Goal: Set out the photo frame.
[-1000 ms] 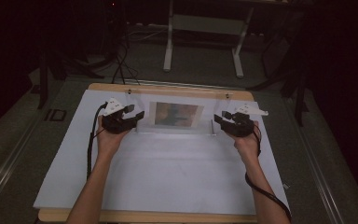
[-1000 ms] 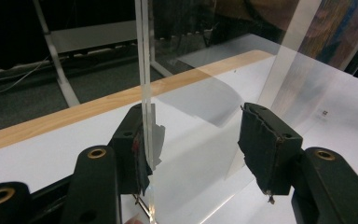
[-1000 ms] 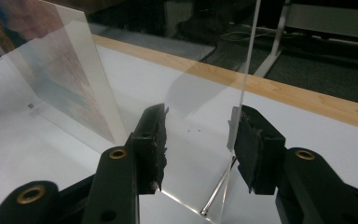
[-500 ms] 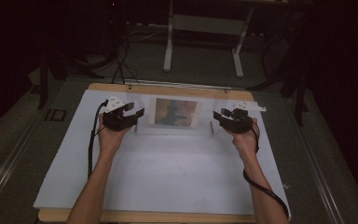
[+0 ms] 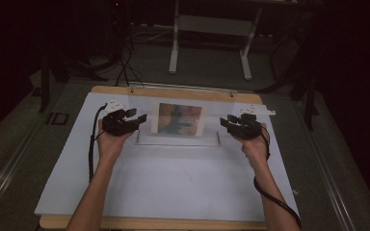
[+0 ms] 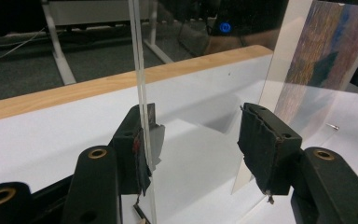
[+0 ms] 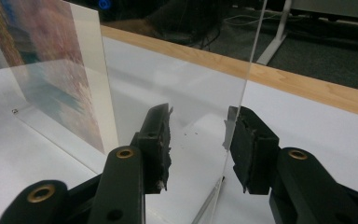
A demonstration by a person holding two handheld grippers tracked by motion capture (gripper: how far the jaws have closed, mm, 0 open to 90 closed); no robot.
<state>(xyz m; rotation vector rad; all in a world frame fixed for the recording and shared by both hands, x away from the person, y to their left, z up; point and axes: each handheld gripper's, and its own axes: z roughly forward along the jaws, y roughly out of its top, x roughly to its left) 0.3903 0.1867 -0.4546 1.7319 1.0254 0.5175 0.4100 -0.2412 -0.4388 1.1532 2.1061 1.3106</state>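
Stage: early | clear frame (image 5: pixel 178 126) upright on table (image 5: pixel 173 192), far middle (picture inside) | left gripper (image 5: pixel 134 119) jaws apart, straddling its edge | right gripper (image 5: pixel 229 122) jaws just closing, edge between, not gripped | lift pending

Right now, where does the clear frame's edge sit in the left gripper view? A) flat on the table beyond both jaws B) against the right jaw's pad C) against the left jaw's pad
C: the frame stands upright with its edge against the left jaw's pad of the left gripper, leaving a wide gap to the right pad.
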